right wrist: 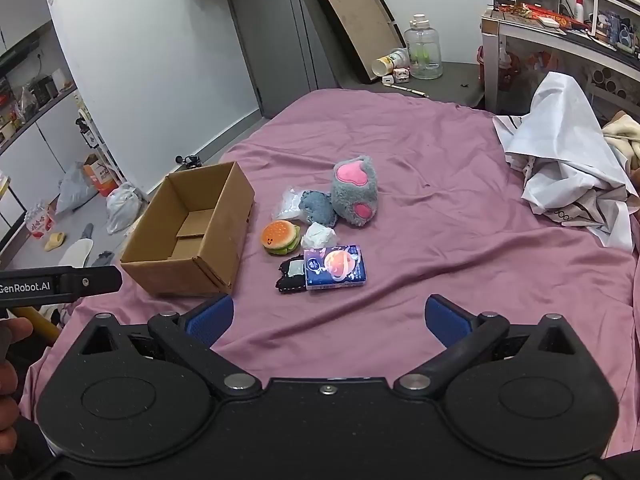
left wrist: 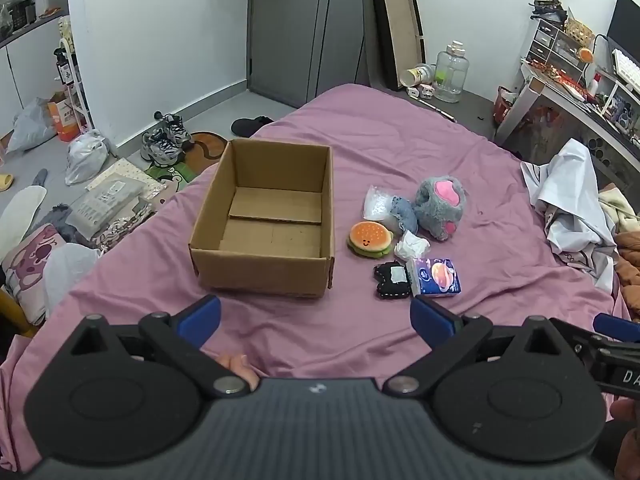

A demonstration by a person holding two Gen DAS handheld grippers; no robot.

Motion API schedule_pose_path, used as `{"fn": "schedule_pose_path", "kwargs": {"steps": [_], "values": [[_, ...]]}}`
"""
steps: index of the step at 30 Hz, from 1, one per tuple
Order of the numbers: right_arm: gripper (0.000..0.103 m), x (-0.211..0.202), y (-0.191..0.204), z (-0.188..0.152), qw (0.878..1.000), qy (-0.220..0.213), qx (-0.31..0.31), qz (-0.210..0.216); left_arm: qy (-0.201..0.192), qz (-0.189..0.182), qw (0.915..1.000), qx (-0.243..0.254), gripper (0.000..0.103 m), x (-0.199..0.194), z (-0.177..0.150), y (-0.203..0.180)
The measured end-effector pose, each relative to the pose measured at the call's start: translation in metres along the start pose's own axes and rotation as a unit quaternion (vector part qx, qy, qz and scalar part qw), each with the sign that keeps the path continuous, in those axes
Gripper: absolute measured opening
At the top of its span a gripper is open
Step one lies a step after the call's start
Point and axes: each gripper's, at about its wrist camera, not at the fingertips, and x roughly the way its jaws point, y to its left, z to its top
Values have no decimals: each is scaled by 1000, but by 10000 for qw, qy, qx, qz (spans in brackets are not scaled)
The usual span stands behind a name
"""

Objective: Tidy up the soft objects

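Hovering with both grippers, left (left wrist: 316, 316) and right (right wrist: 328, 316), fingers wide and empty; clustered toys (right wrist: 320, 224) risk snagging 2 together.

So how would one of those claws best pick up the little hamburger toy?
Probably by the bun's two round sides, coming down from above. The hamburger plush lies tilted on the bedsheet, smiling face up, with free space on the side towards the cardboard box. The crumpled tissue crowds its other side. The open right claw looks wide enough.
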Motion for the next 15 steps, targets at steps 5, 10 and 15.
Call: {"fn": "schedule_pose_path", "kwargs": {"steps": [5,10,15], "values": [[103,-1,-2,1,10000,8,2,7,-28,-9,10000,22,100,-2,-1,-4],[103,1,-2,1,10000,16,-4,19,-42,-48,10000,34,100,-5,0,-5],[103,-1,-2,1,10000,7,11,7,-31,-36,10000,6,100,-5,0,-5]]}}
